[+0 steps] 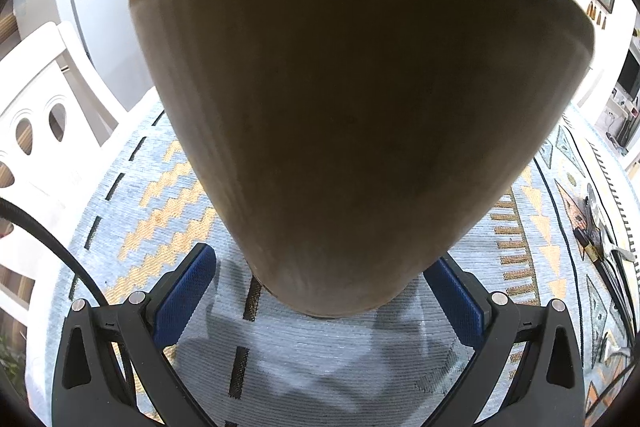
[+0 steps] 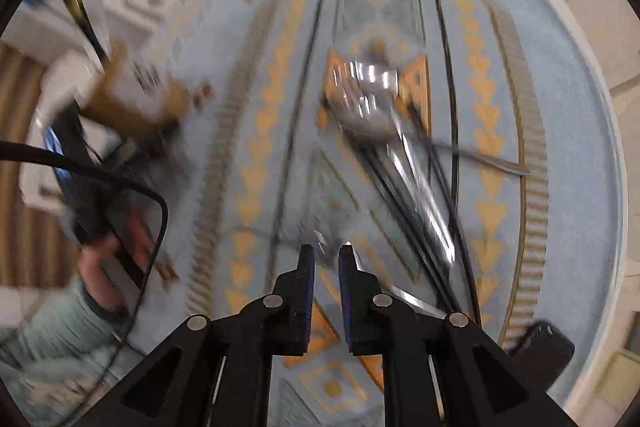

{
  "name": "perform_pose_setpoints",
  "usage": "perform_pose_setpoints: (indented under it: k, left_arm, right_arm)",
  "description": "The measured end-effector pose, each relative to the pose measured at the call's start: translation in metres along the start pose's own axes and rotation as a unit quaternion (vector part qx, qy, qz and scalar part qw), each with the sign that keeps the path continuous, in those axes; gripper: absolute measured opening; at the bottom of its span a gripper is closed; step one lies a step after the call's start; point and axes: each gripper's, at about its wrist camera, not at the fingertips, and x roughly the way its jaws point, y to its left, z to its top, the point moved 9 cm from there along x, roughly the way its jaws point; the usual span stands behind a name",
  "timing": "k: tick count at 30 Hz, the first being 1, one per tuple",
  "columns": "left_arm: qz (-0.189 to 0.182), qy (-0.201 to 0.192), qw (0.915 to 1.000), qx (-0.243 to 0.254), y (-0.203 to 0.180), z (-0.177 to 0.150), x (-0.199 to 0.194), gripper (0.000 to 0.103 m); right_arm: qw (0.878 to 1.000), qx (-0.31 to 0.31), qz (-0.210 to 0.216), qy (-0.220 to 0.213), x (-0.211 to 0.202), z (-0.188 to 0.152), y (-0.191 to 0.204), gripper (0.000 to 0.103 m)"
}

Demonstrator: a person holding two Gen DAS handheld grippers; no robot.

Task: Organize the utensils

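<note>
A big wooden cone-shaped utensil holder [image 1: 340, 107] fills the left wrist view. Its narrow base sits between the blue pads [image 1: 184, 291] of my left gripper [image 1: 322, 255], which is shut on it. In the blurred right wrist view the same holder [image 2: 132, 103] leans at the left. My right gripper [image 2: 326, 251] points down at the tablecloth, its jaws a narrow slit apart with nothing gripped. Ahead and to its right lies a pile of shiny spoons [image 2: 368, 99] and thin black sticks [image 2: 404, 195]. A metal handle [image 2: 496, 163] juts out to the right.
A patterned blue and orange tablecloth [image 2: 256, 155] covers the round table. A white chair [image 1: 44, 115] stands at the left. A black object [image 2: 544, 347] lies near the table's edge. A hand [image 2: 100, 255] in a teal sleeve and a black cable [image 2: 120, 179] are at the left.
</note>
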Motion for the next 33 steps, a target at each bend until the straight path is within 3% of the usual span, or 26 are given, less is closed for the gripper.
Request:
perform_pose_setpoints:
  k: [2,6,8,9,10,16,19,22,23,28,30,31,33]
  left_arm:
    - [0.001,0.0,1.0,0.001,-0.001,0.0,0.0,0.103]
    - [0.001,0.0,1.0,0.002,-0.001,-0.001,0.0,0.103]
    - [0.0,0.0,1.0,0.0,-0.001,-0.001,0.0,0.103]
    - [0.0,0.0,1.0,0.0,-0.002,-0.001,0.0,0.103]
    - [-0.001,0.0,1.0,0.0,-0.002,-0.001,0.0,0.103]
    - [-0.001,0.002,1.0,0.001,-0.002,-0.001,0.001,0.103]
    - [-0.001,0.002,1.0,0.001,-0.002,-0.001,0.001,0.103]
    - [-0.001,0.003,1.0,0.001,-0.002,-0.001,0.001,0.103]
    - [-0.001,0.003,1.0,0.002,-0.003,-0.001,0.001,0.103]
    - [-0.001,0.007,1.0,0.002,-0.002,-0.001,0.006,0.103]
    - [-0.002,0.007,1.0,0.003,-0.001,-0.002,0.007,0.103]
    - [-0.003,0.007,1.0,0.003,-0.001,-0.002,0.007,0.103]
    - [-0.004,0.008,1.0,0.002,0.0,-0.001,0.007,0.103]
  right_arm:
    - [1.0,-0.001,-0.003,0.022,0.013,-0.008,0.001,0.012]
    - [1.0,0.004,-0.005,0.026,0.02,-0.008,0.006,0.015]
    - [1.0,0.002,-0.013,0.018,0.02,-0.005,0.008,0.032]
    - [1.0,0.0,-0.017,0.013,0.019,-0.003,0.004,0.05]
    - [1.0,-0.006,-0.021,0.005,0.018,-0.002,0.006,0.057]
    - [0.994,-0.067,-0.084,0.007,0.024,-0.004,0.005,0.057]
    - [0.995,-0.062,-0.082,0.014,0.034,-0.01,0.009,0.057]
    - [0.983,-0.095,-0.158,-0.007,0.042,-0.008,0.01,0.054]
    - [0.982,-0.092,-0.166,-0.011,0.044,-0.006,0.009,0.054]
    - [0.991,-0.042,-0.121,-0.025,0.046,0.012,0.008,0.037]
    - [0.997,0.01,-0.073,-0.029,0.043,0.024,-0.003,0.033]
    - [0.998,0.035,-0.045,-0.033,0.04,0.032,-0.009,0.018]
    - [0.992,0.116,0.044,-0.037,0.035,0.043,-0.027,0.011]
